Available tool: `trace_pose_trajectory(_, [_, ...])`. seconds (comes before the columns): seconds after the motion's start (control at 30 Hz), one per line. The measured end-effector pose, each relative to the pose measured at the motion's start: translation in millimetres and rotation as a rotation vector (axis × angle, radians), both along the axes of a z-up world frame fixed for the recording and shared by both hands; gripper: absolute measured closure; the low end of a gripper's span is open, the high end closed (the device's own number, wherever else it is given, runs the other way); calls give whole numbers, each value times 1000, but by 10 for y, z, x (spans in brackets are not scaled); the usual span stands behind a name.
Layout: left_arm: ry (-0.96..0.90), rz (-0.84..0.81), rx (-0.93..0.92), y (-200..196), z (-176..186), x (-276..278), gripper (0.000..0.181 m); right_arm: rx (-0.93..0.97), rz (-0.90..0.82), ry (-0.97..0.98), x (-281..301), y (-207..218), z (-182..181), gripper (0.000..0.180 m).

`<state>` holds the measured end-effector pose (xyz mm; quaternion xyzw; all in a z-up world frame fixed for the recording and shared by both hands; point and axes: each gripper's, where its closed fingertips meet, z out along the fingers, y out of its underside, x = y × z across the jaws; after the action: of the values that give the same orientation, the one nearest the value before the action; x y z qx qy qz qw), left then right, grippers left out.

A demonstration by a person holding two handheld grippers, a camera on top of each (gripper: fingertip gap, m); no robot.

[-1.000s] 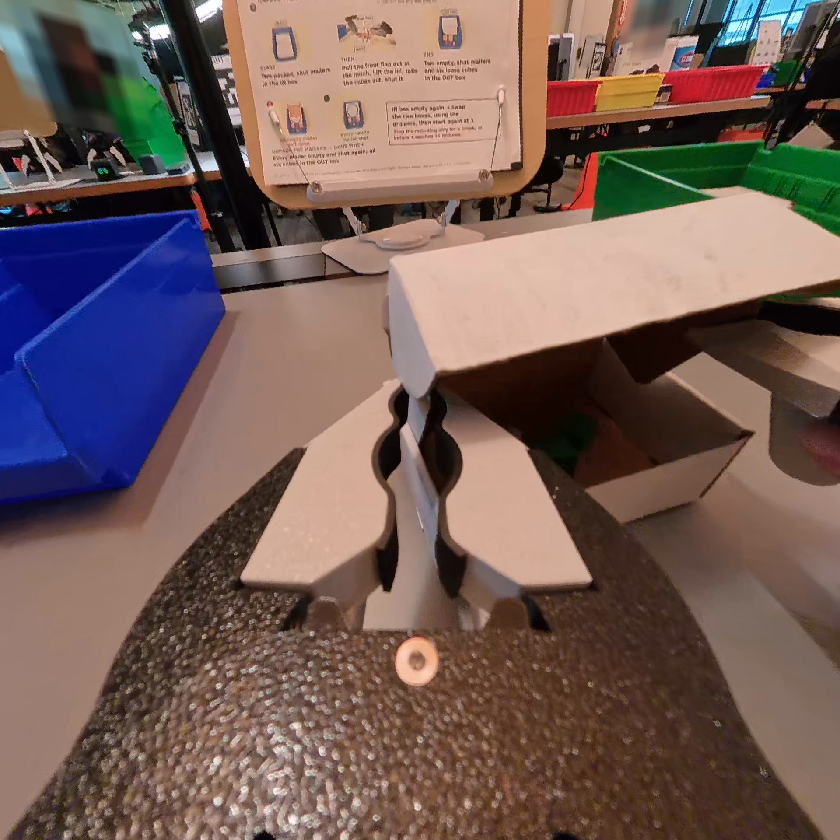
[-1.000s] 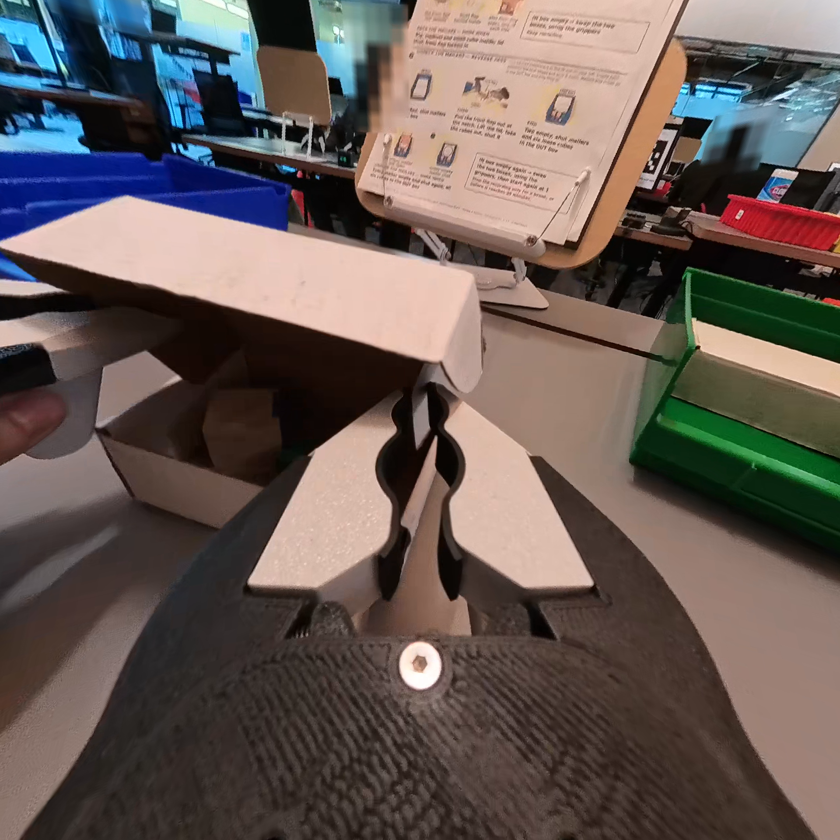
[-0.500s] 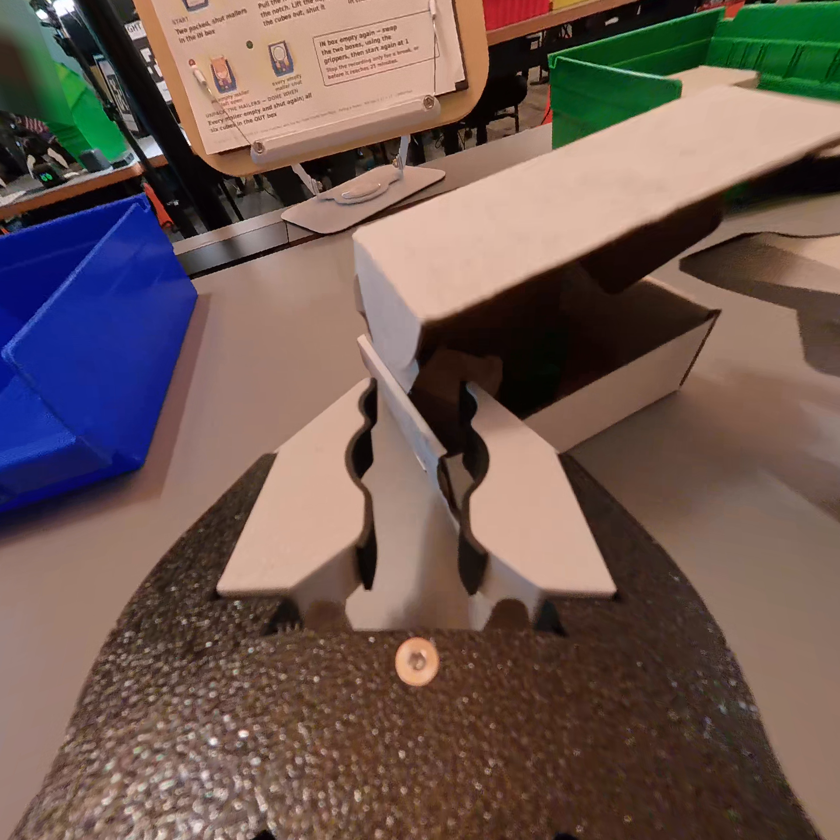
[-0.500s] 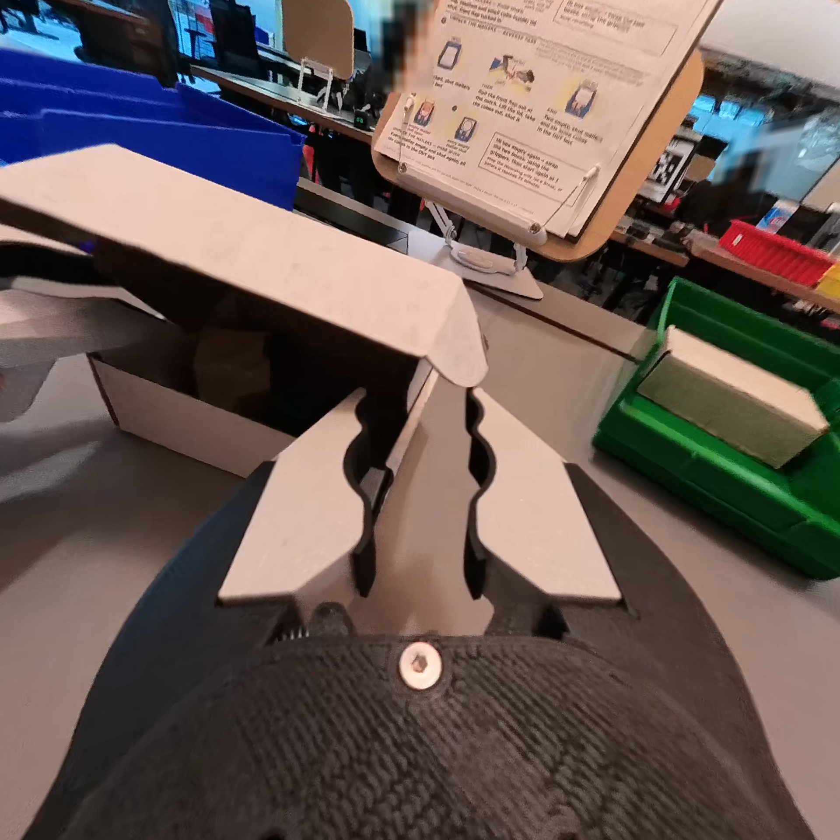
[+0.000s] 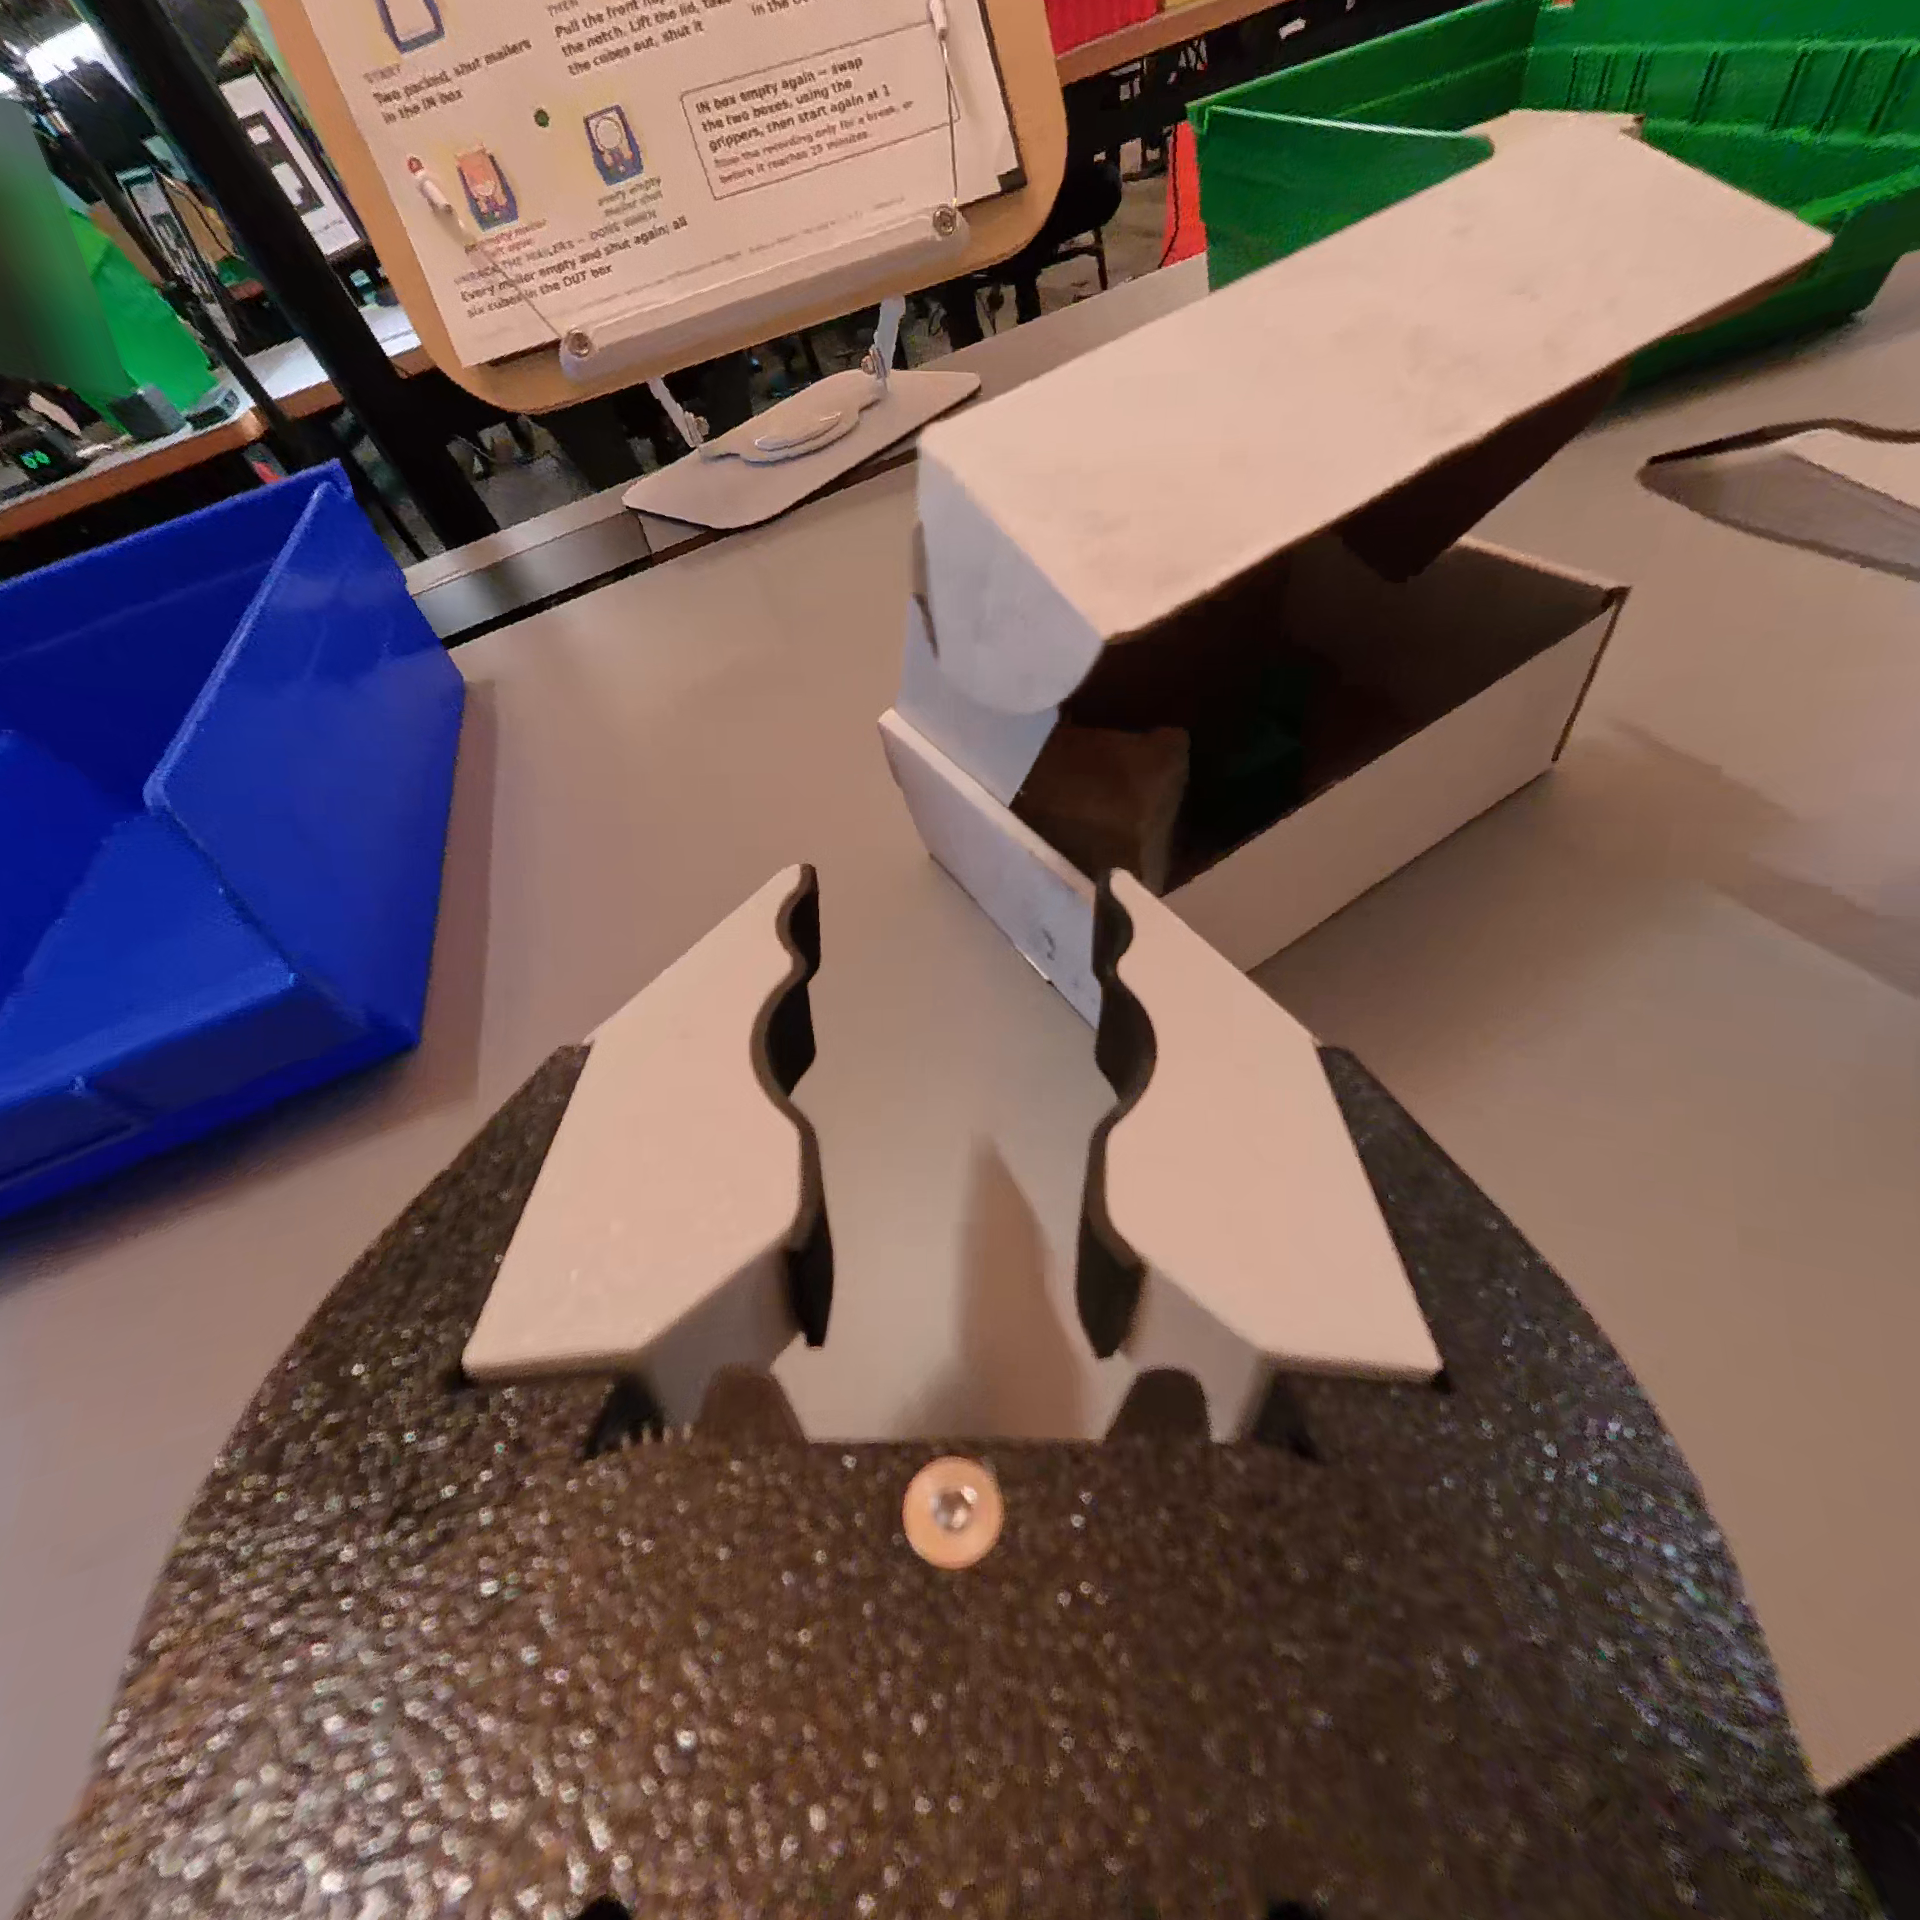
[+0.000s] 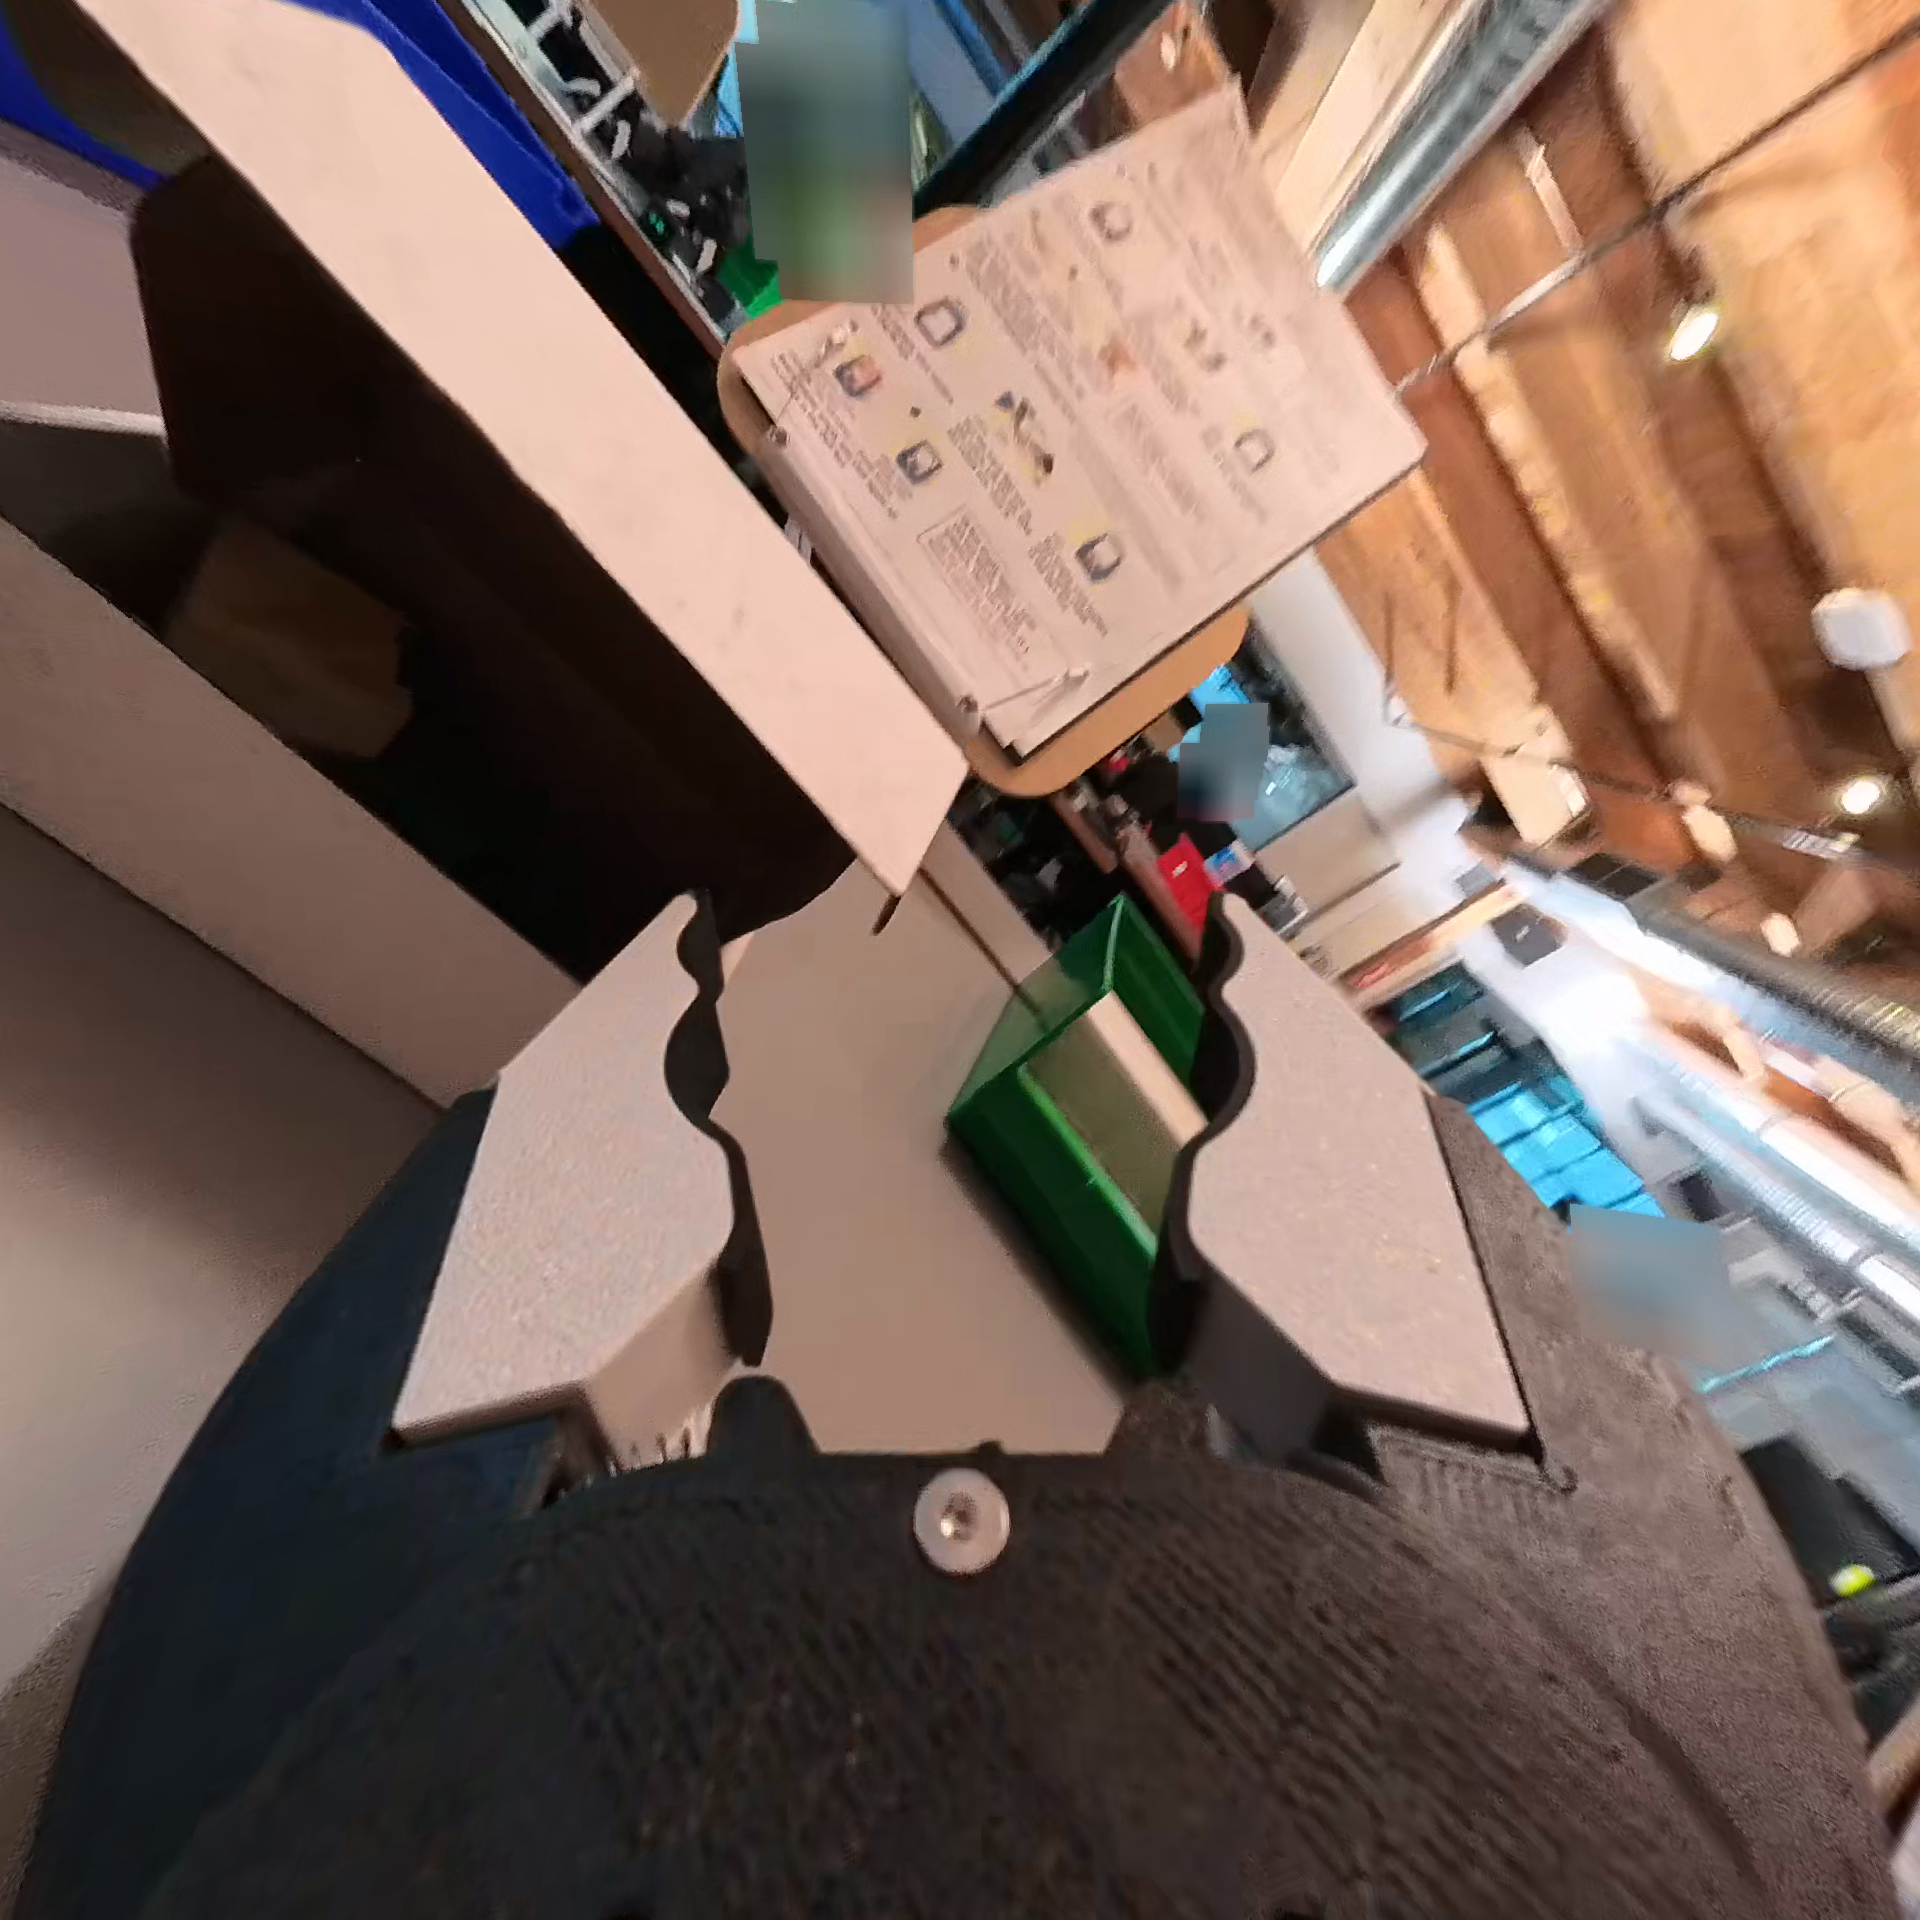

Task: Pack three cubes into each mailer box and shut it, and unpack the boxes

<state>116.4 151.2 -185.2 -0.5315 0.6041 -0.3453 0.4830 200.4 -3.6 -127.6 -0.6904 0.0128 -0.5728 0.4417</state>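
Observation:
A white mailer box (image 5: pixel 1382 831) stands on the grey table, its lid (image 5: pixel 1351 384) half raised. Inside I see a brown cube (image 5: pixel 1112 790) and a dark green cube (image 5: pixel 1247 748). My left gripper (image 5: pixel 956 904) is open and empty, just in front of the box's near corner. In the right wrist view, which is tilted, the same box (image 6: pixel 208 790) is at the left with its lid (image 6: pixel 582 499) up and a brown cube (image 6: pixel 291 644) inside. My right gripper (image 6: pixel 956 925) is open and empty beside the lid's front edge.
A blue bin (image 5: pixel 208 810) stands at the left. A green bin (image 5: pixel 1558 156) at the back right holds a second white mailer box (image 6: pixel 1112 1081). An instruction board on a stand (image 5: pixel 707 177) is behind the box. The other gripper (image 5: pixel 1797 499) shows at the far right.
Both grippers have let go of the lid's front flap and opened. My left gripper pulled back from the box. My right gripper tilted over and drew off to the right.

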Motion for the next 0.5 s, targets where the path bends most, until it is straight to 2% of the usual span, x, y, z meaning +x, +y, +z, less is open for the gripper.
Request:
trace_pose_trajectory(0.13, [-14,-2,-33,86,25,-22,134,-165,92,-171,-110,220,70,99])
trace_pose_trajectory(0.23, [-11,-16,-78,87,0,7,135,-318,127,-236,-122,389,-46,110])
trace_pose_trajectory(0.3, [2,-29,-78,69,-24,20,135,-398,111,-262,-63,427,-120,125])
trace_pose_trajectory(0.37, [11,-43,-55,44,-25,24,135,-422,96,-262,-18,428,-148,158])
trace_pose_trajectory(0.43, [15,-63,-13,8,-9,27,135,-409,101,-258,-38,417,-113,165])
trace_pose_trajectory(0.5, [17,-80,49,-37,11,31,133,-384,124,-168,-79,388,-132,167])
